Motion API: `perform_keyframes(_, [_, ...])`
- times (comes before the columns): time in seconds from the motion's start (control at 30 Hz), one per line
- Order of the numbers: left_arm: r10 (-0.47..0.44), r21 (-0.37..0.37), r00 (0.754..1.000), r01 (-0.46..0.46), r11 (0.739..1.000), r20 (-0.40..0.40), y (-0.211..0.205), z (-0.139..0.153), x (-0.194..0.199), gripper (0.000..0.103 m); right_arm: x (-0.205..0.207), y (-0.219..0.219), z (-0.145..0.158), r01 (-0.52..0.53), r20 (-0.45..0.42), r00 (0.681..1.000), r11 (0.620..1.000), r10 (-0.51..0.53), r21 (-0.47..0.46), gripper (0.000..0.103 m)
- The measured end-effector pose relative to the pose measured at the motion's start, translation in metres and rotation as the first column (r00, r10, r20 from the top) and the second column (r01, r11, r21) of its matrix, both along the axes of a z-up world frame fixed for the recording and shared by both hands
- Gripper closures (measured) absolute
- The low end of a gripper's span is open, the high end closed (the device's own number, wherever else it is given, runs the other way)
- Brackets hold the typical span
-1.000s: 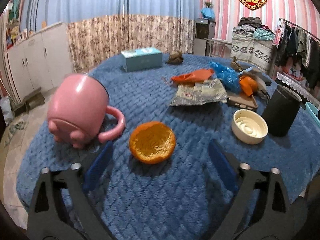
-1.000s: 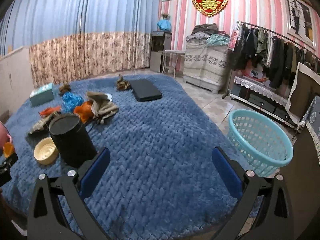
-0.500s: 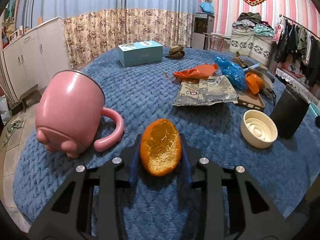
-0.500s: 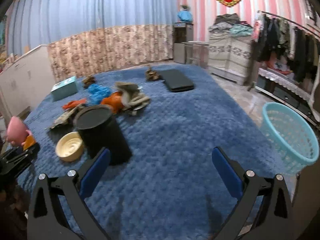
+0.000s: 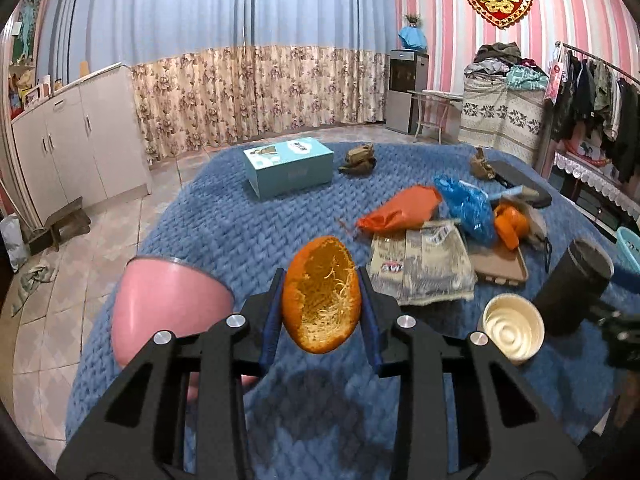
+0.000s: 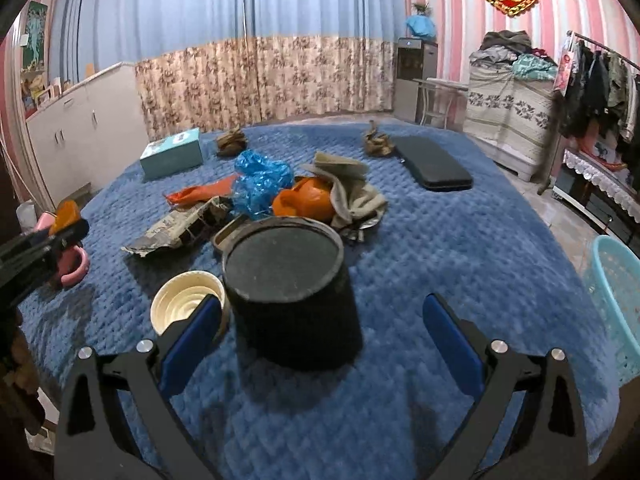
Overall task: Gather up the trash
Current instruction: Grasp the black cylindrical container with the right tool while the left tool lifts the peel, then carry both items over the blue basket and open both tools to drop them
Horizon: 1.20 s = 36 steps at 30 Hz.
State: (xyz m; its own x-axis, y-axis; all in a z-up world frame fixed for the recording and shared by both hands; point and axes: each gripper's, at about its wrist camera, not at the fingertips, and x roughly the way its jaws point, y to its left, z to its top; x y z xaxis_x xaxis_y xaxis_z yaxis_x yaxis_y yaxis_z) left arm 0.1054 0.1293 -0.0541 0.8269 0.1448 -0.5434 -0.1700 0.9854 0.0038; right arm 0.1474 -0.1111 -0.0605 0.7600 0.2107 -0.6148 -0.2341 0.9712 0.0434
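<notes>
My left gripper [image 5: 322, 316] is shut on a hollow orange peel half [image 5: 321, 294] and holds it above the blue table cover; it also shows far left in the right wrist view [image 6: 66, 212]. My right gripper [image 6: 322, 334] is open, its fingers on either side of a black cylindrical can [image 6: 289, 288], not touching it. A trash pile lies beyond: orange wrapper [image 5: 400, 208], blue plastic bag [image 5: 466, 206], crumpled printed packet [image 5: 422, 264], more orange peel [image 6: 306, 198].
A pink mug [image 5: 168, 312] lies left of the left gripper. A cream bowl [image 6: 186, 302] sits beside the can. A teal tissue box [image 5: 289, 166], a black flat case [image 6: 432, 162] and a teal basket [image 6: 614, 304] off the table's right edge.
My left gripper closed on the orange peel half and lifted it off the cover. My right gripper swung left and closer to the black can, now straddling it.
</notes>
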Motion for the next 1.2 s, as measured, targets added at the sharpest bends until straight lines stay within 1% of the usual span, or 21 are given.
perform_keyframes(0.07, [-0.009, -0.012, 1.0, 0.009, 1.0, 0.004, -0.002, 0.003, 0.003, 0.07, 0.004, 0.003, 0.001, -0.031, -0.006, 1.0, 0.999, 0.031, 0.017, 0.031])
perform_keyframes(0.1, [-0.018, -0.012, 1.0, 0.018, 1.0, 0.006, -0.006, 0.006, 0.005, 0.07, 0.005, 0.004, 0.002, -0.044, -0.003, 0.999, 0.999, 0.044, 0.027, 0.036])
perform_keyframes(0.17, [-0.03, -0.003, 1.0, 0.03, 1.0, 0.007, -0.013, 0.011, 0.009, 0.07, 0.003, 0.001, 0.008, -0.051, 0.021, 0.999, 0.998, 0.05, 0.037, 0.037])
perform_keyframes(0.23, [-0.052, -0.004, 0.999, 0.052, 0.999, 0.016, -0.024, 0.022, 0.017, 0.07, 0.0, -0.011, 0.017, -0.031, 0.047, 0.998, 0.998, 0.029, 0.053, 0.037])
perform_keyframes(0.37, [-0.117, 0.001, 0.992, 0.117, 0.993, 0.056, -0.058, 0.045, 0.03, 0.07, -0.003, -0.069, 0.048, 0.121, 0.106, 0.986, 0.988, -0.131, 0.09, 0.037])
perform_keyframes(0.43, [-0.17, -0.006, 0.983, 0.171, 0.985, 0.075, -0.084, 0.058, 0.039, 0.07, 0.001, -0.113, 0.067, 0.227, 0.123, 0.964, 0.97, -0.237, 0.093, 0.037])
perform_keyframes(0.53, [-0.251, -0.04, 0.964, 0.255, 0.966, 0.085, -0.127, 0.072, 0.056, 0.07, 0.004, -0.164, 0.093, 0.361, 0.174, 0.916, 0.932, -0.361, 0.032, 0.037])
perform_keyframes(0.67, [-0.329, -0.02, 0.938, 0.333, 0.943, 0.106, -0.184, 0.084, 0.069, 0.07, 0.012, -0.219, 0.124, 0.479, 0.216, 0.858, 0.878, -0.465, -0.013, 0.037])
perform_keyframes(0.7, [-0.355, -0.024, 0.929, 0.359, 0.933, 0.106, -0.202, 0.087, 0.073, 0.07, 0.012, -0.236, 0.132, 0.516, 0.232, 0.835, 0.856, -0.499, -0.019, 0.037])
perform_keyframes(0.73, [-0.378, -0.028, 0.92, 0.382, 0.924, 0.105, -0.216, 0.089, 0.076, 0.07, 0.012, -0.246, 0.134, 0.535, 0.237, 0.823, 0.845, -0.516, -0.018, 0.037])
perform_keyframes(0.77, [-0.394, -0.028, 0.913, 0.399, 0.917, 0.105, -0.226, 0.09, 0.079, 0.07, 0.011, -0.257, 0.135, 0.559, 0.24, 0.807, 0.829, -0.539, -0.017, 0.037])
perform_keyframes(0.8, [-0.414, -0.018, 0.904, 0.418, 0.908, 0.104, -0.242, 0.091, 0.08, 0.07, 0.009, -0.272, 0.13, 0.594, 0.238, 0.783, 0.804, -0.575, -0.012, 0.037])
perform_keyframes(0.83, [-0.431, -0.003, 0.896, 0.434, 0.901, 0.104, -0.256, 0.09, 0.081, 0.07, 0.005, -0.284, 0.121, 0.625, 0.238, 0.759, 0.78, -0.607, -0.004, 0.037])
perform_keyframes(0.87, [-0.45, 0.008, 0.887, 0.452, 0.892, 0.1, -0.27, 0.088, 0.083, 0.07, 0.003, -0.293, 0.11, 0.646, 0.232, 0.742, 0.763, -0.629, 0.004, 0.037])
perform_keyframes(0.9, [-0.464, 0.012, 0.881, 0.465, 0.885, 0.096, -0.28, 0.087, 0.084, 0.07, 0.0, -0.305, 0.098, 0.665, 0.205, 0.73, 0.747, -0.652, 0.004, 0.037])
perform_keyframes(0.97, [-0.498, 0.007, 0.863, 0.499, 0.866, 0.086, -0.302, 0.081, 0.086, 0.07, -0.002, -0.326, 0.087, 0.686, 0.155, 0.72, 0.727, -0.676, -0.013, 0.037])
perform_keyframes(1.03, [-0.532, -0.013, 0.845, 0.533, 0.846, 0.058, -0.329, 0.073, 0.095, 0.07, -0.007, -0.345, 0.085, 0.708, 0.159, 0.701, 0.705, -0.695, -0.042, 0.037])
perform_keyframes(1.07, [-0.548, -0.022, 0.835, 0.55, 0.835, 0.046, -0.34, 0.071, 0.101, 0.07, -0.012, -0.355, 0.085, 0.721, 0.162, 0.687, 0.693, -0.708, -0.029, 0.037])
perform_keyframes(1.13, [-0.591, -0.03, 0.807, 0.591, 0.806, 0.025, -0.371, 0.063, 0.111, 0.07, -0.018, -0.374, 0.082, 0.739, 0.143, 0.663, 0.673, -0.735, 0.031, 0.037])
perform_keyframes(1.17, [-0.608, -0.029, 0.793, 0.609, 0.793, 0.014, -0.385, 0.06, 0.116, 0.07, -0.02, -0.383, 0.078, 0.745, 0.136, 0.656, 0.665, -0.743, 0.044, 0.037])
perform_keyframes(1.2, [-0.635, -0.034, 0.772, 0.635, 0.772, 0.006, -0.405, 0.056, 0.12, 0.07, -0.02, -0.391, 0.072, 0.757, 0.122, 0.642, 0.651, -0.757, 0.053, 0.037])
